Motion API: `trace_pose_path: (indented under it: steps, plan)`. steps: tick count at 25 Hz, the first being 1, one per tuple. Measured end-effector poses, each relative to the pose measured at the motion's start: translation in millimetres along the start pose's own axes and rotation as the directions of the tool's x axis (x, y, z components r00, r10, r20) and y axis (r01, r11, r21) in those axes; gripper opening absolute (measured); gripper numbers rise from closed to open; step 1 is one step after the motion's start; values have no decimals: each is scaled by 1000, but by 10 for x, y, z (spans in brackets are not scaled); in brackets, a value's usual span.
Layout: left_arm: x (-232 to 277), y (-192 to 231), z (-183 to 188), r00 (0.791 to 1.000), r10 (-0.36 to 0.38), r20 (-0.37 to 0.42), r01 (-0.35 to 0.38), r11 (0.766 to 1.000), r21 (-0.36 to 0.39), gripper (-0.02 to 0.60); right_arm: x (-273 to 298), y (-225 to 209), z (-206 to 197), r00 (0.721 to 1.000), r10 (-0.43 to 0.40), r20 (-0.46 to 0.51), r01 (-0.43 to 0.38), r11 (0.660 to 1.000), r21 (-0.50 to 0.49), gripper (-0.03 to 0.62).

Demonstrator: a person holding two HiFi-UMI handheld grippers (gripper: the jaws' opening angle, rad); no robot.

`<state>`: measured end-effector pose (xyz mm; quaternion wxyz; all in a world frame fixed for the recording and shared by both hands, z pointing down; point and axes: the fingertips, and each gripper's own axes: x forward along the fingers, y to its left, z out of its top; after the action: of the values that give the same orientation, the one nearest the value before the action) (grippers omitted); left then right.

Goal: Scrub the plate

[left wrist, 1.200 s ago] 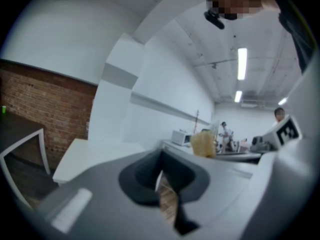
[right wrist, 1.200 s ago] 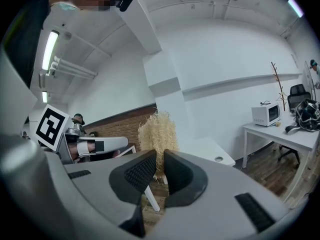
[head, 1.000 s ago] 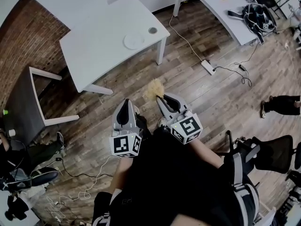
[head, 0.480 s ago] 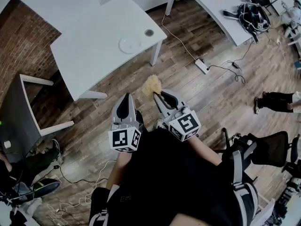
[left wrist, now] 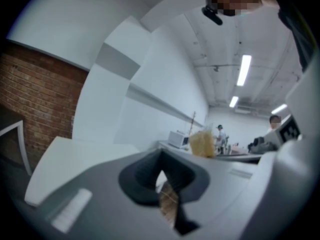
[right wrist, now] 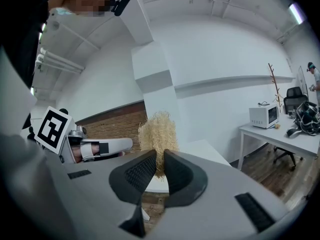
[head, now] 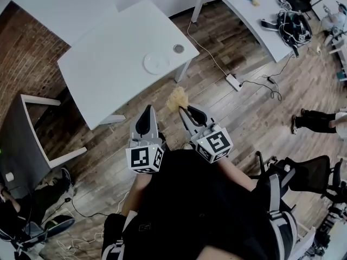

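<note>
you're in a black top (head: 195,210). your left gripper (head: 147,109) and right gripper (head: 185,110) are pale grey shells with black ribbed pads (right wrist: 141,171). each carries a white cube (head: 145,159) printed with black square markers.

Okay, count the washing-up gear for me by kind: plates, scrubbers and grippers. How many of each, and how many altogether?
plate: 1
scrubber: 1
grippers: 2 (left gripper, right gripper)
Total: 4
</note>
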<state>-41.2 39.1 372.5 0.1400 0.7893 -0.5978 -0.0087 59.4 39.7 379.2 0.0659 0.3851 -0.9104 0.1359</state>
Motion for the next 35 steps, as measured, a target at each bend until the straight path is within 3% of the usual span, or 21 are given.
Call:
trace_pose_path:
  steps: [12, 25, 35]
  plan:
    - [552, 682, 172, 999, -32, -37, 32, 999, -15, 3, 839, -177, 149, 997, -63, -42, 63, 998, 21, 41]
    - [1069, 1220, 263, 986, -150, -68, 148, 989, -22, 3, 1554, -407, 97, 975, -198, -99, 203, 978, 44, 41]
    - [1362, 1402, 183, 988, -122, -89, 120, 992, -33, 3, 1910, -621, -36, 974, -180, -139, 190, 980, 64, 41]
